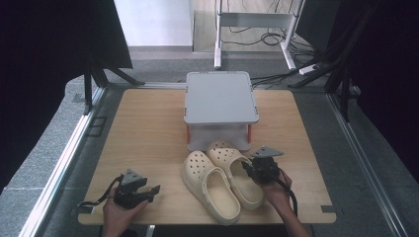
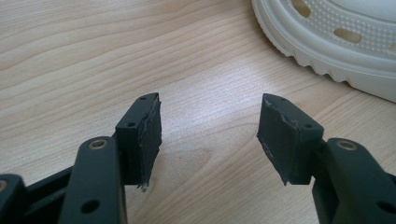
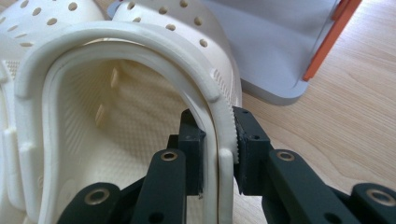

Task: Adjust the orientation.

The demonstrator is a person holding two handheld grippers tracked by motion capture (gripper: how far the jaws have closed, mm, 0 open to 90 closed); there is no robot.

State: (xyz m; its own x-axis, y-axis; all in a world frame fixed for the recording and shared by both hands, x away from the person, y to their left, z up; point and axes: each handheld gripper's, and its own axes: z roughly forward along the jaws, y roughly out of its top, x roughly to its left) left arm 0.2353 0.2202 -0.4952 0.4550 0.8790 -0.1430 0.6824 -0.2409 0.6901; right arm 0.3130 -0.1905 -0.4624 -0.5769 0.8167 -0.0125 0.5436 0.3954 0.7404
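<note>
Pinching cream perforated clog (image 3: 140, 84) side wall: right hand-held gripper (image 3: 219, 154); left hand-held gripper (image 2: 210, 135) wide open, empty.

Bare bench (image 1: 148, 128) lies open from nine to twelve o'clock of the clogs (image 1: 222, 180); the grey stand (image 1: 221, 98) blocks twelve o'clock.

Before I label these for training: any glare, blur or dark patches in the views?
High view: sharp on the table, black curtains either side; soft sheen on the grey stand. Left gripper view: pale glare on the wood between the open fingers. Right gripper view: right clog crisp at the rim, the near fingers slightly soft.
</note>
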